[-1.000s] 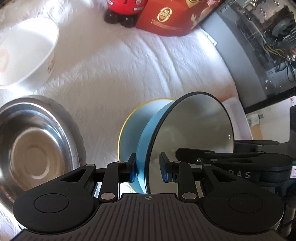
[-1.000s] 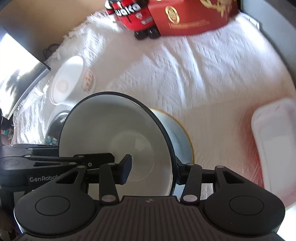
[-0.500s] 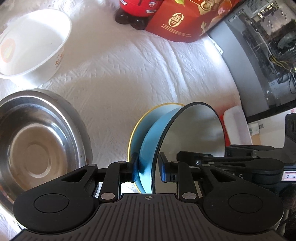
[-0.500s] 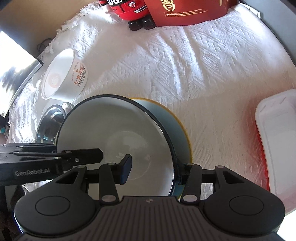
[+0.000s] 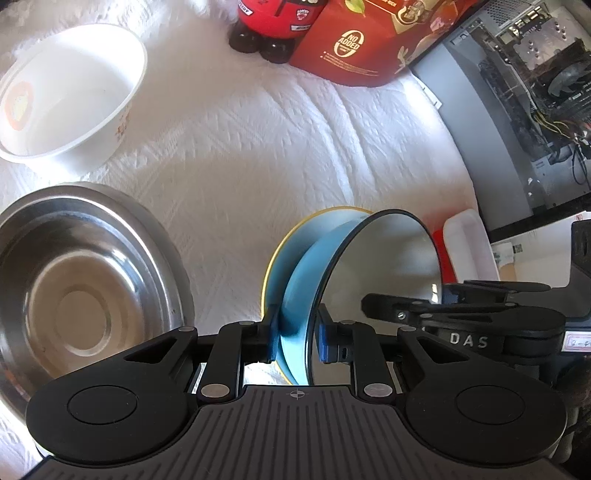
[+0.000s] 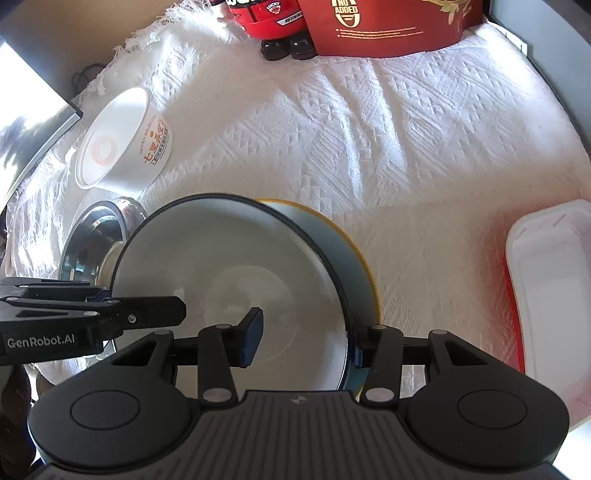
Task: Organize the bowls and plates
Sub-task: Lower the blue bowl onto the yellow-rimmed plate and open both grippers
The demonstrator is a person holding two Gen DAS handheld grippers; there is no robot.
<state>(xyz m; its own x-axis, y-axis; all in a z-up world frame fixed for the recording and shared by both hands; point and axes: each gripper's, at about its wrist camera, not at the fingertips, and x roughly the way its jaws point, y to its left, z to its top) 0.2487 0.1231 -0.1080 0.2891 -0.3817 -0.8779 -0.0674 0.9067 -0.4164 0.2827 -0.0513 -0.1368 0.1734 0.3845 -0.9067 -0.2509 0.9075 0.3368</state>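
Note:
A blue bowl (image 5: 301, 280) with a pale inside and dark rim (image 6: 236, 280) is tilted over a blue plate with a yellow rim (image 5: 275, 254), which lies on the white cloth (image 6: 364, 273). My left gripper (image 5: 297, 341) is shut on the bowl's rim, one finger outside, one inside. My right gripper (image 6: 303, 341) straddles the opposite rim with its jaws wide, the left pad inside the bowl away from the wall. A steel bowl (image 5: 66, 291) and a white printed bowl (image 5: 70, 92) sit to the left.
A red carton (image 5: 369, 40) and a red toy (image 5: 277, 22) stand at the back. A white lidded box (image 6: 550, 295) lies at the right. A computer case (image 5: 535, 92) is beyond the table's right edge.
Both grippers and the blue bowl have risen and pulled back a little. The bowl has tilted more upright over the plate. The right gripper's inner finger stands farther from the bowl wall.

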